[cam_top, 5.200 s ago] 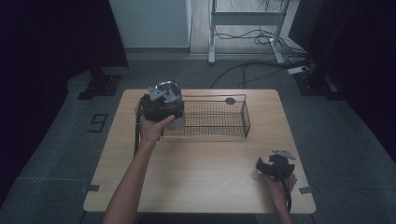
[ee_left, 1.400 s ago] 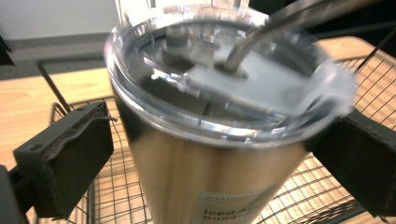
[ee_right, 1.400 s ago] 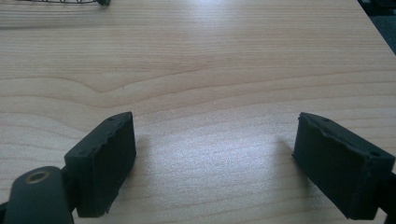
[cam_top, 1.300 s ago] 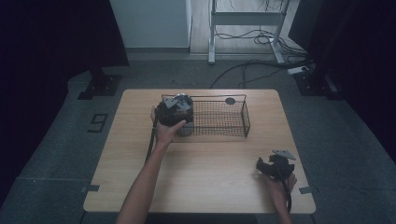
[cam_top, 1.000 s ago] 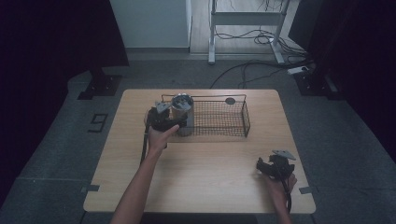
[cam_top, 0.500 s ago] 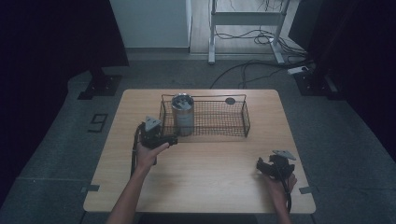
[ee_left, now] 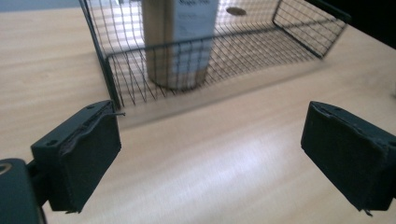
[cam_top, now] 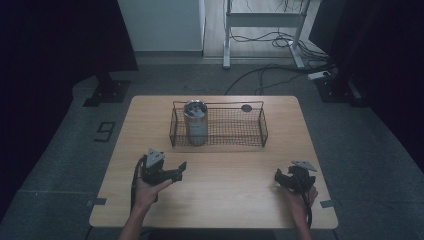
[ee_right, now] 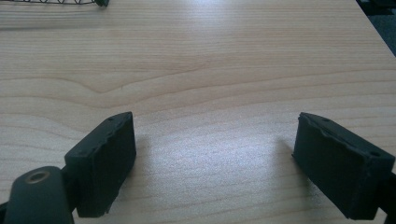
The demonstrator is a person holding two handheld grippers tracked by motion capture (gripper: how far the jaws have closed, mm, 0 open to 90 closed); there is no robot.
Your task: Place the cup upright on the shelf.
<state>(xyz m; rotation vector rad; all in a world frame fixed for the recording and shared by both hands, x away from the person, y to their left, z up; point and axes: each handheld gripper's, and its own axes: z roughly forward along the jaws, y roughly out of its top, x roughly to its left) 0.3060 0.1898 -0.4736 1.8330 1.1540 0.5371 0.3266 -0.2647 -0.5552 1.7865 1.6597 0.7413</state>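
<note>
Can [cam_top: 195, 122] stands upright in the wire basket [cam_top: 250, 131], ahead of the left gripper [cam_top: 176, 170]; both grippers spread wide, right gripper [cam_top: 280, 178] empty over desk [cam_top: 230, 190].

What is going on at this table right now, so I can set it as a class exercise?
A person sits at a wooden table with a two-jaw gripper in each hand. A metal can stands upright in the left end of a wire basket. The left gripper is open, holds nothing and sits on the near side of the basket, pointing towards it. The right gripper is open too, low over bare table near the right edge.
</note>
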